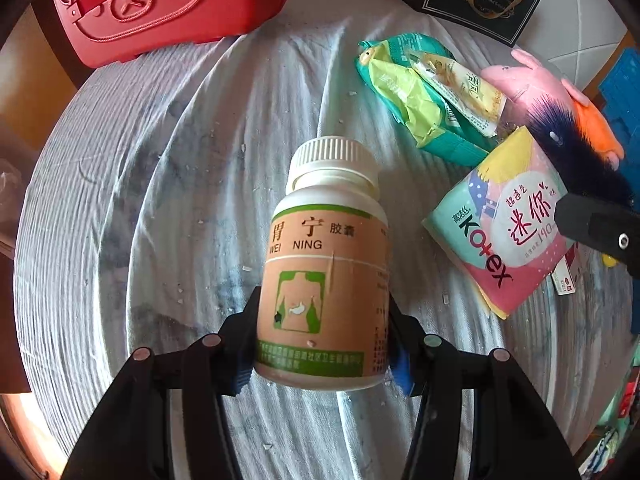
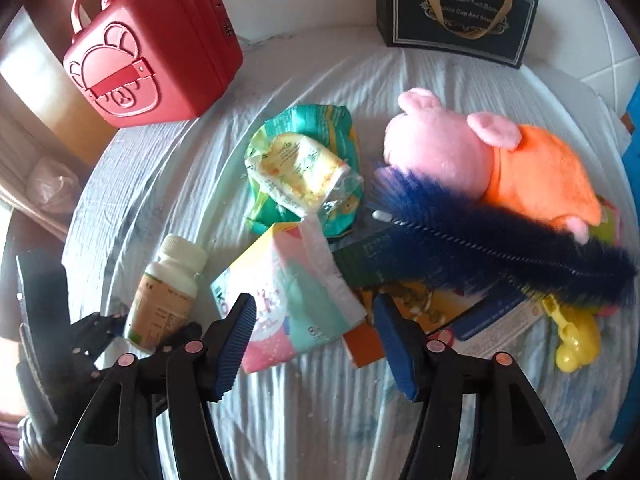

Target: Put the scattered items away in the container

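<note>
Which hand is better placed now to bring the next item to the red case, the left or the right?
The left. Its gripper already clamps the medicine bottle between its fingers. The right gripper is open and empty above the Kotex pack. The red case looks closed, though.

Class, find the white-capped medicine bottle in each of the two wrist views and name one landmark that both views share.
Left wrist view: the medicine bottle fills the centre, lying between the left gripper's fingers, cap pointing away.
Right wrist view: the same bottle sits lower left, with the left gripper at its base.
Shared landmark: the red case, upper left in both views.
</note>
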`<state>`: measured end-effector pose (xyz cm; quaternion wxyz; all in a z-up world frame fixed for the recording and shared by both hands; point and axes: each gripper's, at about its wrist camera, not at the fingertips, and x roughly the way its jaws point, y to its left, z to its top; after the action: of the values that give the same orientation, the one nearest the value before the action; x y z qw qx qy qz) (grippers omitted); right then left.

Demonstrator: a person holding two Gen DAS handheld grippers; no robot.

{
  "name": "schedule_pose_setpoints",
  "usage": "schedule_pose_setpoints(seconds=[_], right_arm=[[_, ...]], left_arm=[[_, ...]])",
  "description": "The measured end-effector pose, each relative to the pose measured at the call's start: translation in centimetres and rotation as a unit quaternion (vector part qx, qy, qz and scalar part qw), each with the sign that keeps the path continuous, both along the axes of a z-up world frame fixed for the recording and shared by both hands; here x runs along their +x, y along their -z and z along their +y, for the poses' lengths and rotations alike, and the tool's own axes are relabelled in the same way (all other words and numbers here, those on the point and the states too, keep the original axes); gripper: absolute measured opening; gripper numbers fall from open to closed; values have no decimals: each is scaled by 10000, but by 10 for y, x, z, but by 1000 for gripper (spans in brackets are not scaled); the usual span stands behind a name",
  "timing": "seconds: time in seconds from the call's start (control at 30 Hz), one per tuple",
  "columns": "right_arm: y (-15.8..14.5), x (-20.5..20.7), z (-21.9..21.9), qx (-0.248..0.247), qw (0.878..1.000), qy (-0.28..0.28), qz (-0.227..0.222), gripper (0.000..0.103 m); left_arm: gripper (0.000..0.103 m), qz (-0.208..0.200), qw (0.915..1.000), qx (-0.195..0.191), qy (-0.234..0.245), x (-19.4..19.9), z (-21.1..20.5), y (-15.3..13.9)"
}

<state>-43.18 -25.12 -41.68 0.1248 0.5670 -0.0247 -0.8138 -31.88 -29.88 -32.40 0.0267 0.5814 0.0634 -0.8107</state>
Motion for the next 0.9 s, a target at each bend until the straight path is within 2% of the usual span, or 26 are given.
schedule_pose_setpoints(seconds=[0.03, 0.17, 0.23, 0.3, 0.37, 0.57, 0.73, 0.77, 0.87, 0.9], right_arm=[[2, 2, 1, -11, 10000, 6, 18, 78], [14, -4, 3, -33, 9999, 71, 82, 79], [24, -6, 2, -204, 9995, -32, -223, 64], [28, -1, -3, -354, 9986, -170, -357, 61], [28, 6, -10, -309, 9986, -320, -291, 61], [33, 5, -17, -371, 9986, -294, -225, 65], [12, 24, -22, -194, 9981, -581, 93, 40], [8, 28, -21, -196, 9979, -602, 147, 38], [3, 41, -15, -221, 9978, -603, 188, 23], [3, 45, -12, -240, 9980, -567, 164, 23]], left_arm=[[53, 11, 10000, -9, 12, 0, 0, 0], [53, 57, 10000, -11, 6, 4, 2, -2], [53, 62, 10000, 24, -5, 7, 3, -4], [53, 91, 10000, 22, 11, 10, 6, -6], [53, 93, 10000, -27, 20, 12, 10, -6], [53, 146, 9998, -160, -8, 21, 16, -16], [52, 311, 9990, -313, -45, 33, 19, -38], [52, 353, 9988, -324, -32, 39, 19, -42], [52, 411, 9984, -400, 19, 46, 23, -53], [52, 415, 9983, -398, 25, 51, 26, -55]])
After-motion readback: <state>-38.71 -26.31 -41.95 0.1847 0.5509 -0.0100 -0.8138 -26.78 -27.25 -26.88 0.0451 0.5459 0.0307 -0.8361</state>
